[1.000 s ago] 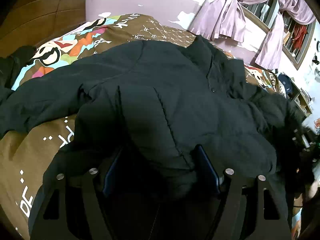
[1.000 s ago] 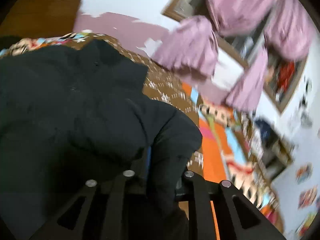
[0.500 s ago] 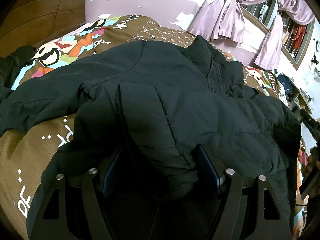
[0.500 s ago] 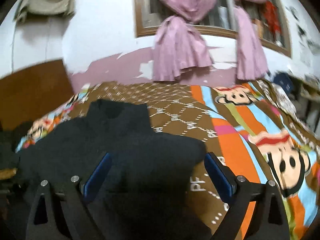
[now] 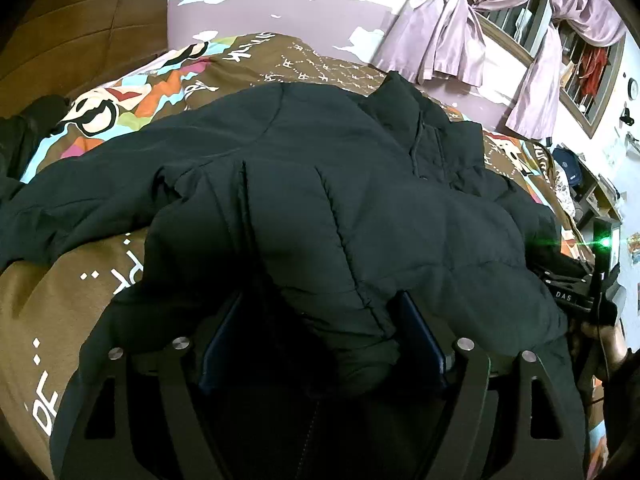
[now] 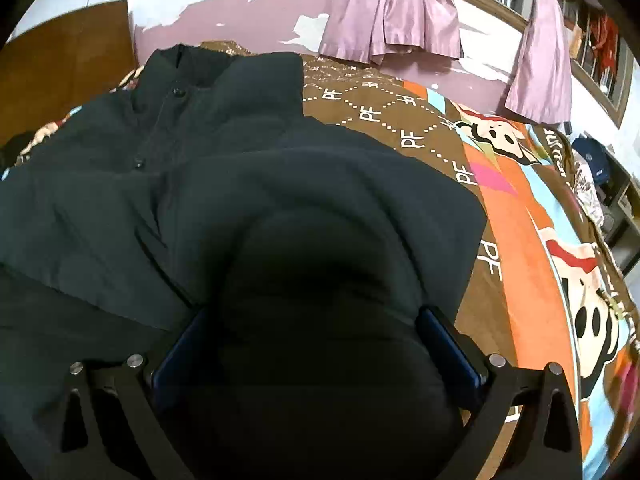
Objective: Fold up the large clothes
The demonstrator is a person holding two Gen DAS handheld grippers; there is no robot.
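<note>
A large black padded jacket (image 5: 320, 184) lies front up on the bed, collar toward the far wall. My left gripper (image 5: 320, 340) stands open at its near hem, blue pads apart, with a fold of the jacket bulging between them. My right gripper (image 6: 316, 348) is open too, its pads wide apart around a thick mound of the jacket (image 6: 320, 216) at its right side. The jacket's collar and snap buttons (image 6: 176, 92) show at upper left in the right wrist view. One sleeve (image 5: 80, 200) stretches out to the left.
The bed carries a brown and orange cartoon-print cover (image 6: 520, 208). Pink curtains (image 5: 452, 36) hang at a window on the far wall. A wooden headboard (image 5: 80, 20) is at the left. The other gripper's body with a green light (image 5: 604, 244) is at the right.
My right gripper held a jacket fold shut a second ago; it has opened wide and now rests over the jacket's right side. The left gripper has stayed put.
</note>
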